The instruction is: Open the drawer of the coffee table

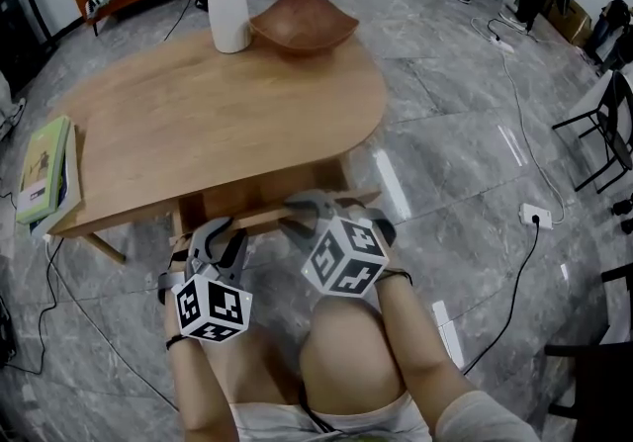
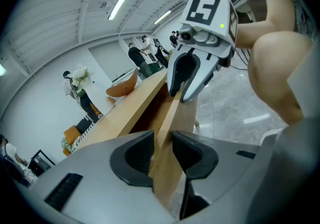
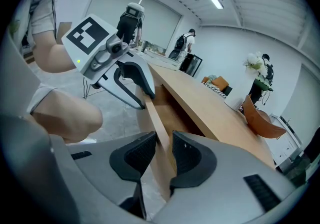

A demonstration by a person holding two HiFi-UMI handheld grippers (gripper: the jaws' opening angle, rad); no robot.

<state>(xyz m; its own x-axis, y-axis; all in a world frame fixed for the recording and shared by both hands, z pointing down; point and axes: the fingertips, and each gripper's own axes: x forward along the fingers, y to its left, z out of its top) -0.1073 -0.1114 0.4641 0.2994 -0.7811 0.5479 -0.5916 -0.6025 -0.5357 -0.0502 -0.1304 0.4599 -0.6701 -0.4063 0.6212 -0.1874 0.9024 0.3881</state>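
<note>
The wooden coffee table (image 1: 218, 114) has its drawer front (image 1: 262, 220) standing a little out from under the near edge. My left gripper (image 1: 220, 232) is shut on the top edge of that front toward its left end, the board (image 2: 172, 123) filling the gap between its pads. My right gripper (image 1: 315, 208) is shut on the same edge further right, with the board (image 3: 157, 123) running between its pads. A dark gap shows between the front and the tabletop in both gripper views. Each gripper shows in the other's view, the right gripper (image 2: 180, 95) and the left gripper (image 3: 147, 97).
A white vase (image 1: 227, 10) with flowers and a brown bowl (image 1: 302, 23) stand at the table's far end. Books (image 1: 45, 173) lie at its left end. The person's knee (image 1: 341, 351) is right behind the grippers. A power strip (image 1: 535, 216) with cable lies on the marble floor.
</note>
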